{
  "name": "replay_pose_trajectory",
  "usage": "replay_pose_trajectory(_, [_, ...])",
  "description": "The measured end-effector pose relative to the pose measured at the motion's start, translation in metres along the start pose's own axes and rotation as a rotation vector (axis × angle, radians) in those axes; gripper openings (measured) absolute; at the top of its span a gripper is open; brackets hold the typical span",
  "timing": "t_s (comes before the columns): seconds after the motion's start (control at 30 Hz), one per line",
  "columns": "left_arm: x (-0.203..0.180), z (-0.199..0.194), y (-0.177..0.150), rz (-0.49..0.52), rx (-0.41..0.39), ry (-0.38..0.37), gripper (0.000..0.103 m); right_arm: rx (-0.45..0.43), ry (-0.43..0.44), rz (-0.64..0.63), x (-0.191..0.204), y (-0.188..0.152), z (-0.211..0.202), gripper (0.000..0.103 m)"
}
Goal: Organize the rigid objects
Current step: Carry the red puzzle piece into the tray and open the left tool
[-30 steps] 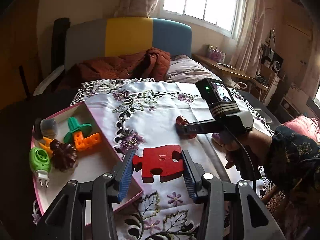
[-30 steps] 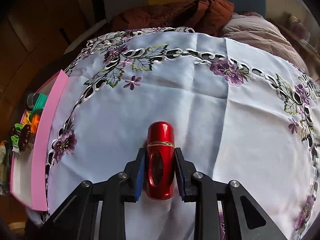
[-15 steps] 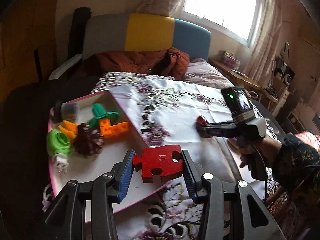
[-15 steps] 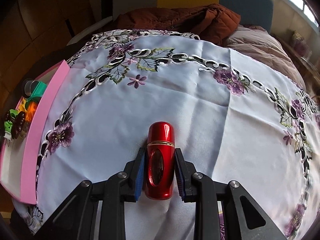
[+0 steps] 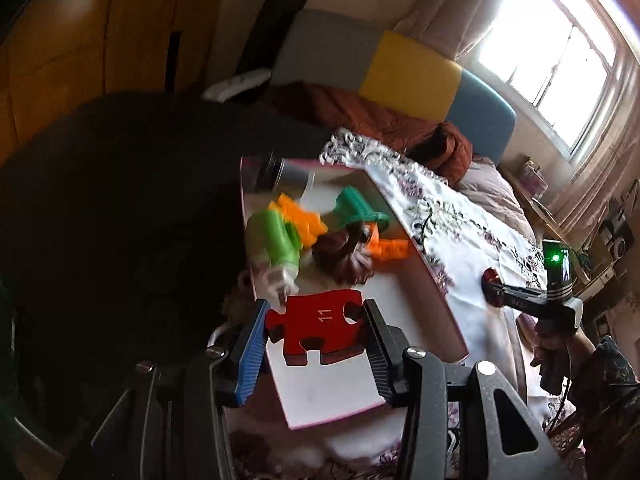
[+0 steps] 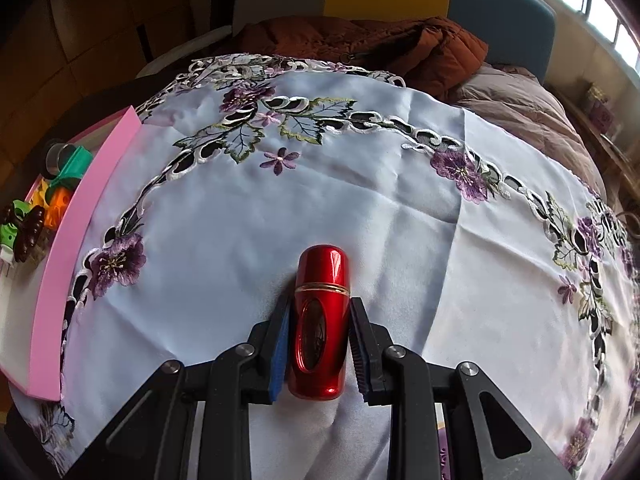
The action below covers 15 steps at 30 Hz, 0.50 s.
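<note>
The left gripper [image 5: 316,334] was seen clamped on a red jigsaw piece [image 5: 318,330] marked "11", which was pinched flat between the two pads and held above the near, bare part of a pink-walled tray [image 5: 440,300]. Farther back in the tray, a green plug-in device [image 5: 276,244], a dark pine cone [image 5: 344,252], orange plastic parts [image 5: 308,220], a green plastic piece [image 5: 356,210] and a grey cylinder [image 5: 292,178] were gathered close together; their outlines were blurred.

The right gripper [image 6: 318,344] was closed on a glossy red bottle [image 6: 320,320], whose rounded cap was pointed away from the fingers and which was kept just over the embroidered white tablecloth [image 6: 360,184]. The tray was seen at the cloth's left edge, well apart from the bottle. A rust-coloured quilted jacket [image 6: 360,44] was lying beyond the cloth.
</note>
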State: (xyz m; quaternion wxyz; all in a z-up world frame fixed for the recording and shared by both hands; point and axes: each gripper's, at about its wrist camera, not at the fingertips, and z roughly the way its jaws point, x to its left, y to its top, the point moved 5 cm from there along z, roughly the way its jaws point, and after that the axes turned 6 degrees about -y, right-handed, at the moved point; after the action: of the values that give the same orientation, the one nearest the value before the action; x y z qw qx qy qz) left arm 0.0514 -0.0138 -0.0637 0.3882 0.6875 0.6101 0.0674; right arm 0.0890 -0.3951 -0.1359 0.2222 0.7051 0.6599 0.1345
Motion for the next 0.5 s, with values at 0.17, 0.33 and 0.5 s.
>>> replay_pose_trajectory(0.17, [-0.013, 0.012, -0.002, 0.032, 0.027, -0.028, 0.046, 0.0, -0.005, -0.004, 0.0, 0.0, 0.0, 0.028])
replay_pose_trajectory(0.33, [-0.022, 0.031, -0.007, 0.058, 0.083, -0.027, 0.046, -0.001, -0.011, -0.009, 0.001, 0.0, 0.0, 0.028])
replay_pose_trajectory(0.5, [-0.018, 0.041, -0.013, 0.065, 0.12, 0.002, 0.046, 0.0, -0.012, -0.01, 0.001, 0.0, 0.0, 0.028])
